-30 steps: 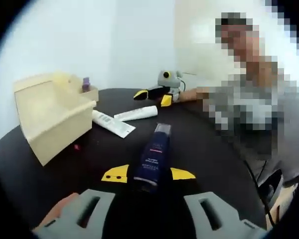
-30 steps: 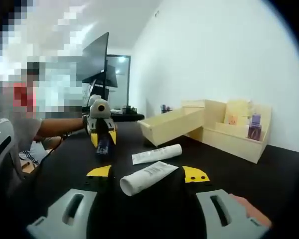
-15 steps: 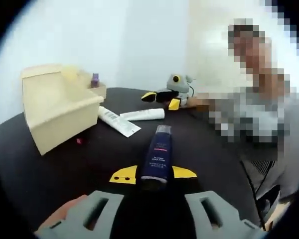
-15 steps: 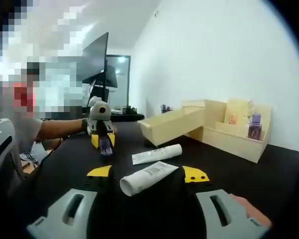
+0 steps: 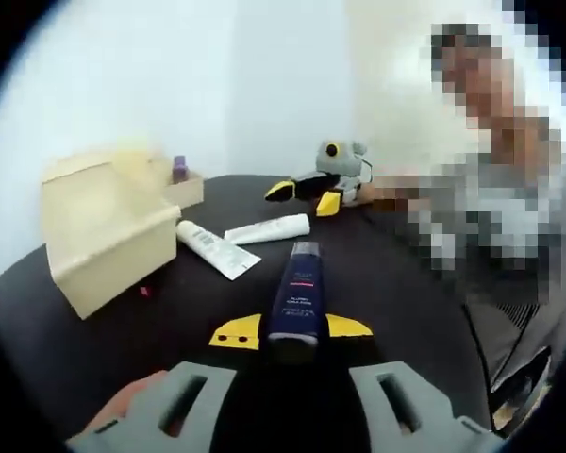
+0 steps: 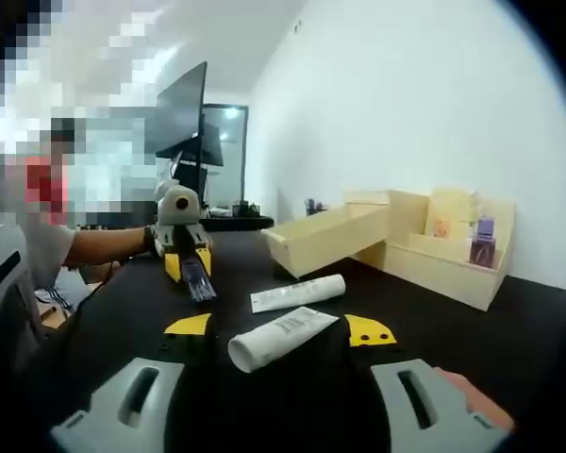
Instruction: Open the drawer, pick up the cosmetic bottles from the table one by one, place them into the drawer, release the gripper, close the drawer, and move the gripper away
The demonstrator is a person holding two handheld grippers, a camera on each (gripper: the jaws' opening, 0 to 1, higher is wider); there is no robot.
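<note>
A dark blue cosmetic bottle sticks forward between the yellow-tipped jaws of my left gripper, which is shut on it above the black table. In the right gripper view that left gripper hangs at the left with the bottle pointing down and forward. The cream drawer stands pulled out at the left, seen again as the drawer. Two white tubes lie beside it. My right gripper stands open, a white tube lying between its jaws, the second tube beyond.
A cream organizer behind the drawer carries a small purple bottle, seen also as the purple bottle. The right gripper rests at the table's far side. A person sits to the right. A dark monitor stands behind.
My left gripper has shifted a little with the blue bottle, which now tilts more downward in the right gripper view. The right gripper and tubes have stayed put.
</note>
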